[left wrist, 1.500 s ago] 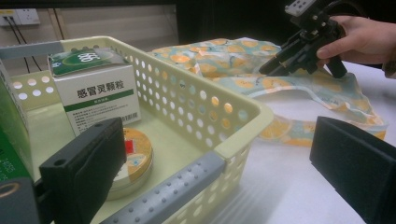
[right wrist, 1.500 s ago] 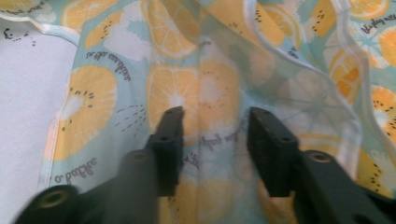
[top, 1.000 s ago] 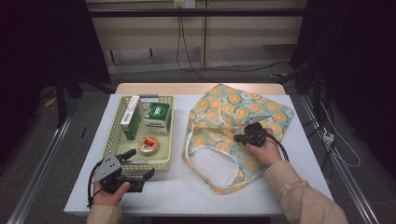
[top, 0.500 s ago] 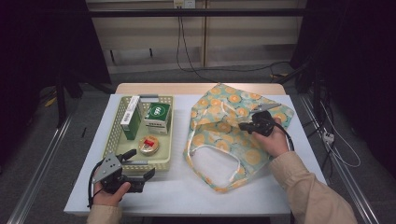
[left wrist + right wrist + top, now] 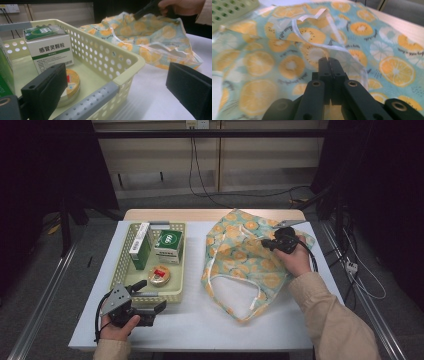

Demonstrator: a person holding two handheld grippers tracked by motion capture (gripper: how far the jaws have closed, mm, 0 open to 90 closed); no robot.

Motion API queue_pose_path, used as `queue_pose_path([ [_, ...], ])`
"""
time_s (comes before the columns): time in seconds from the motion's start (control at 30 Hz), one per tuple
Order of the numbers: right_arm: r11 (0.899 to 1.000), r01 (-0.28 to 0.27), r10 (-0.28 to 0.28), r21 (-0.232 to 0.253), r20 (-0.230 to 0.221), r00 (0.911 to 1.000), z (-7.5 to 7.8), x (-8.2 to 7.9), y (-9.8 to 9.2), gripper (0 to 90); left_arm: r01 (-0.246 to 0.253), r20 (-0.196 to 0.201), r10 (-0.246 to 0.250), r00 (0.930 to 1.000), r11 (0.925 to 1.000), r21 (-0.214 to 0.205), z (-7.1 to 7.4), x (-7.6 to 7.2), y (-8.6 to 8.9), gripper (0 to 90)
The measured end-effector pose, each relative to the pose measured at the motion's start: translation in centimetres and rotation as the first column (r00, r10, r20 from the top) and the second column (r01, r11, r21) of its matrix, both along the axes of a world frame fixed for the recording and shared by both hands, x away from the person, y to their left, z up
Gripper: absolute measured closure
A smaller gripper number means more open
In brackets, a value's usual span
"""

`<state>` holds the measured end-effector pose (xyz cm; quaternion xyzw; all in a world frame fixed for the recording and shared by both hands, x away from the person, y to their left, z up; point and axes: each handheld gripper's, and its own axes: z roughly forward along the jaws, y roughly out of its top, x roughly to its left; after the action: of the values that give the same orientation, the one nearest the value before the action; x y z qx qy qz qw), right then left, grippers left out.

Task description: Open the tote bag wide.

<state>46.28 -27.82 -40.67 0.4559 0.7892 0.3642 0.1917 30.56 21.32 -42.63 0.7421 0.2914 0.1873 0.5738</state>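
One fabric tote bag printed with orange slices on pale turquoise, with white strap handles [image 5: 250, 257], is laid on the right half of the one white-topped table [image 5: 200, 325]; its long axis is seen to run from the far right corner towards the near middle, the open mouth and white handle loop turned towards the near edge. One right gripper [image 5: 267, 244], black, is held above the bag's far part; its jaws are pressed fully together, and a fold of the white-edged fabric [image 5: 324, 53] appears to be pinched at their tips and lifted. One left gripper [image 5: 150, 306] is rested at the near left of the table; its jaws are spread wide, nothing being held, astride the near corner of one pale yellow perforated plastic basket [image 5: 127, 247]. Within the basket are counted: two green-and-white cartons [image 5: 168, 246], both long-side fore-and-aft; one round tin with orange lid [image 5: 159, 275].
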Motion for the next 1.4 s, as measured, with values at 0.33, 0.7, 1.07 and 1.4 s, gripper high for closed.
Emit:
queue_pose_path([
  [0.33, 0.998, -0.055, 0.056, 0.014, -0.084, 0.9949, -3.9, 1.1, 1.6, 52.9, -0.006, -0.001, 0.006, 1.0000, 1.0000, 0.008, -0.1, 0.0, 0.4, 3.4],
  [0.7, 0.990, -0.135, 0.131, -0.049, -0.075, 0.9885, -5.2, 0.3, 3.2, 34.5, -0.003, -0.013, 0.003, 0.9999, 1.0000, -0.005, -0.3, 0.0, 0.1, 3.4],
  [1.07, 0.994, -0.101, 0.099, -0.044, -0.054, 0.9936, -5.1, 0.4, 2.7, 85.3, -0.004, -0.004, 0.004, 1.0000, 1.0000, 0.005, -0.1, 0.0, 0.3, 3.4],
  [1.4, 0.997, -0.071, 0.071, 0.008, -0.079, 0.9943, -4.3, 0.5, 2.2, 90.0, -0.008, 0.000, 0.008, 1.0000, 1.0000, 0.000, 0.1, -0.1, 0.3, 3.4],
])
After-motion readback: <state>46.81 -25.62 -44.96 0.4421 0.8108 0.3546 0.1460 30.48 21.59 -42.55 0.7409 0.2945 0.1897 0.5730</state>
